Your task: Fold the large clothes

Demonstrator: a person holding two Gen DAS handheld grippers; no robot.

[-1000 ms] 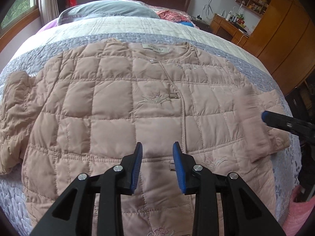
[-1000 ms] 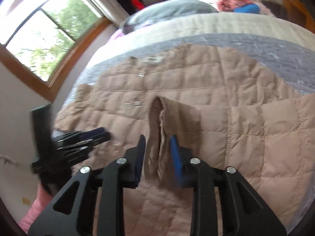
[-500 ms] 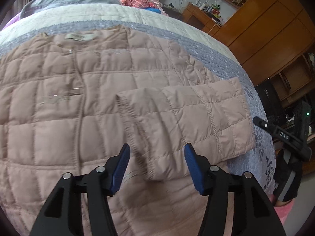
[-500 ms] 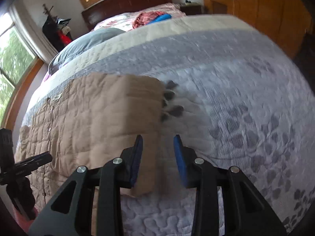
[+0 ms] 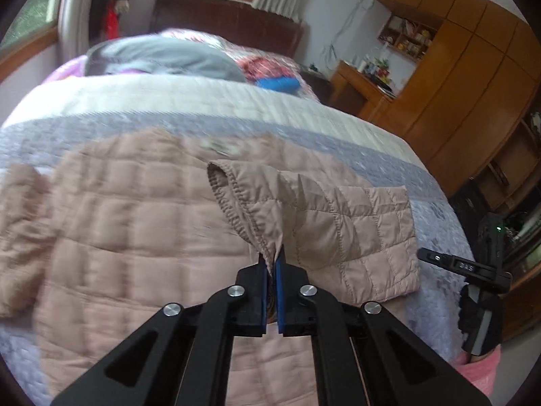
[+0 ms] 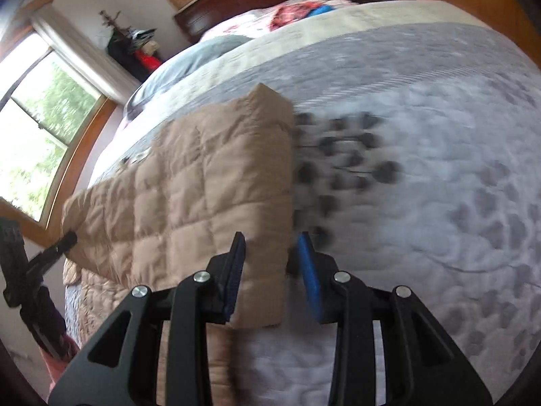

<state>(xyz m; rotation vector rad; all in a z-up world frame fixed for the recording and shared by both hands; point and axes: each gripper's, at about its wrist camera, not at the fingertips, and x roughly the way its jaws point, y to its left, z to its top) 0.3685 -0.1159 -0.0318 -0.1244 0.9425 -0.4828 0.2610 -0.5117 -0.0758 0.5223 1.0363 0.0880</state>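
Observation:
A large pink-beige quilted jacket (image 5: 135, 223) lies spread front-up on the bed. Its right sleeve (image 5: 331, 223) is folded inward over the body. My left gripper (image 5: 270, 262) is shut on the gathered cuff of that sleeve (image 5: 236, 203) and holds it lifted above the jacket. My right gripper (image 6: 272, 247) is open, with its jaws on either side of the folded edge of the sleeve (image 6: 209, 196) by the jacket's right side. It shows at the right edge of the left wrist view (image 5: 463, 265). The other sleeve (image 5: 20, 237) lies bunched at the left.
The bed has a grey and cream quilt (image 6: 422, 169) with a dark flower print. Pillows and bedding (image 5: 162, 57) lie at the headboard. Wooden wardrobes and a desk (image 5: 456, 84) stand to the right, a window (image 6: 37, 128) to the left.
My left gripper has closed on the sleeve cuff and lifted it. My right gripper has let go of the sleeve, opened and moved to the jacket's right edge.

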